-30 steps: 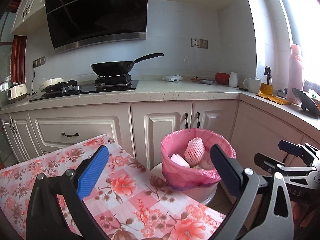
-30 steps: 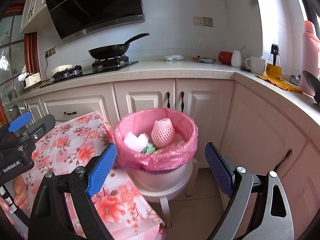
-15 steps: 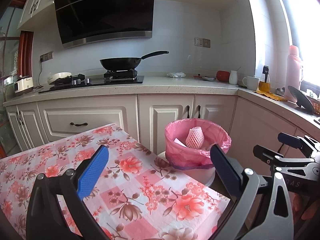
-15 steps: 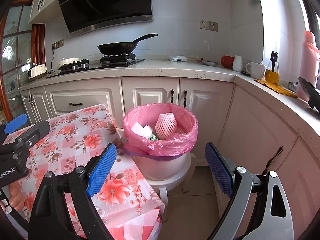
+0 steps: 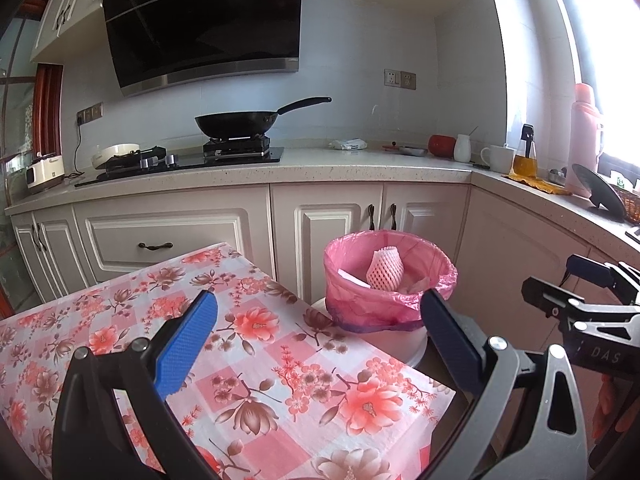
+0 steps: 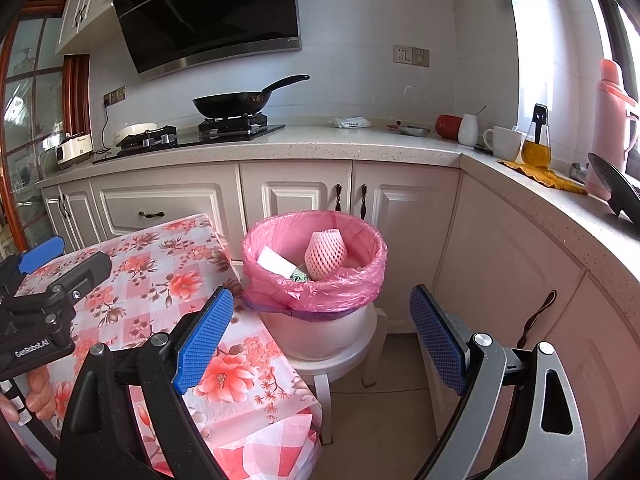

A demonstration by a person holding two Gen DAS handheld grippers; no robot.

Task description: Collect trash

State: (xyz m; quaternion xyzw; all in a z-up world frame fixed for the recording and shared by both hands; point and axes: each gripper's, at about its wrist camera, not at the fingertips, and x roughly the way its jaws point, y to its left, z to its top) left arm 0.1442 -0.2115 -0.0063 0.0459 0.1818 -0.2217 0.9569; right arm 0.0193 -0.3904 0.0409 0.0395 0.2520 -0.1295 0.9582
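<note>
A white bin with a pink bag (image 5: pixel 372 312) (image 6: pixel 316 292) stands on a white stool (image 6: pixel 340 364) beside the table. Inside lie a pink foam fruit net (image 5: pixel 385 270) (image 6: pixel 326 254), a white paper piece (image 6: pixel 276 266) and a green scrap (image 6: pixel 299 276). My left gripper (image 5: pixel 316 344) is open and empty above the floral tablecloth (image 5: pixel 280 380), short of the bin. My right gripper (image 6: pixel 320 344) is open and empty, in front of the bin and stool. Each gripper shows at the edge of the other's view.
The floral-cloth table (image 6: pixel 160 280) fills the lower left. White kitchen cabinets (image 5: pixel 332 220) run behind, with a wok (image 5: pixel 240 120) on the hob. Mugs, an oil bottle (image 6: pixel 536 140) and a pink thermos (image 6: pixel 612 128) stand on the right counter. Tiled floor (image 6: pixel 380 420) lies beside the stool.
Both grippers have drawn back from the bin, which now looks smaller and farther. More tablecloth shows under the left gripper. Both stay open and empty.
</note>
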